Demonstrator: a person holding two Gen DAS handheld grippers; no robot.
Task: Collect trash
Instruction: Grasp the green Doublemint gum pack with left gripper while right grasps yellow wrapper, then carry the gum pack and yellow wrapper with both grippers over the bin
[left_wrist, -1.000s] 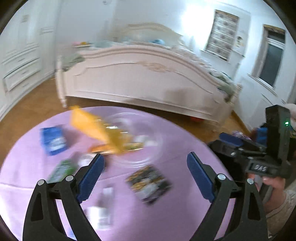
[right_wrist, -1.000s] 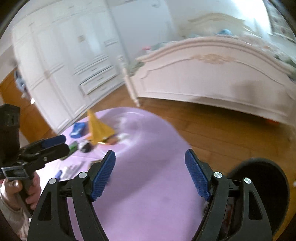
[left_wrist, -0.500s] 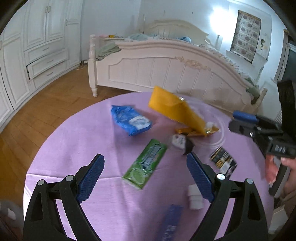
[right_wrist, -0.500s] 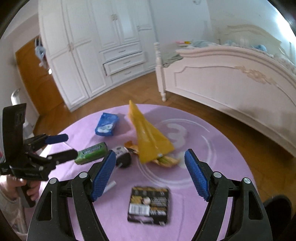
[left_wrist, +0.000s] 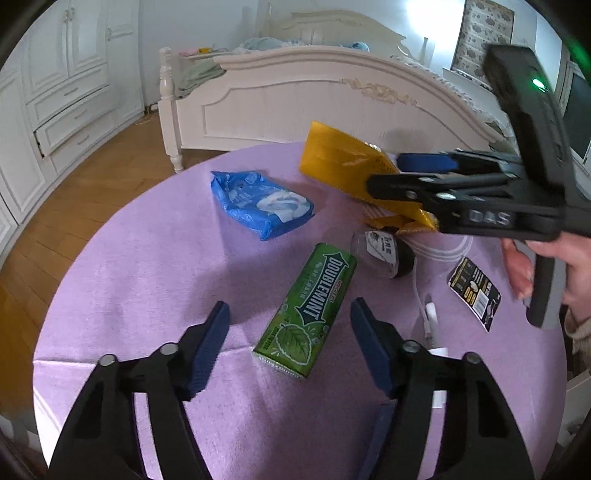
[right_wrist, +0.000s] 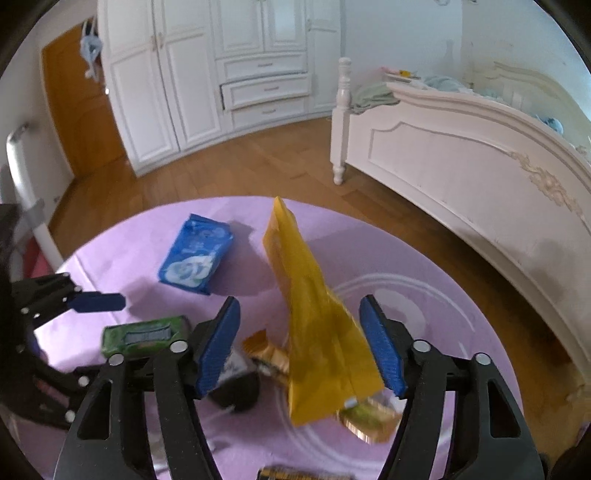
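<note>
Change since half a second ago: both grippers have closed in on the litter on the round purple table (left_wrist: 110, 280). Landmark for positions: the yellow bag (right_wrist: 314, 325), standing tilted near the table's middle.

Left gripper (left_wrist: 288, 343): jaws apart, now straddling the near end of the green gum pack (left_wrist: 310, 310). Earlier the pack lay well ahead of the fingers; now its lower end sits between them. No contact seen yet.

Right gripper (right_wrist: 299, 343): jaws apart, one finger on each side of the yellow bag. Earlier the bag was beyond the fingertips. Whether a pad touches the bag I cannot tell; the frame is blurred there.

Other trash, relative to the yellow bag:
- blue tissue pack (left_wrist: 258, 203), to its left in the left wrist view, apart from it
- small clear cup with dark lid (left_wrist: 384, 251), just in front of it
- black wrapper (left_wrist: 474, 291), to the right, nearer the table edge

Judgement: collection has barely begun; all items remain on the table. Both grippers look lined up for a squeeze, the left on the gum pack, the right on the bag. The thin bag may crumple or slip.
</note>
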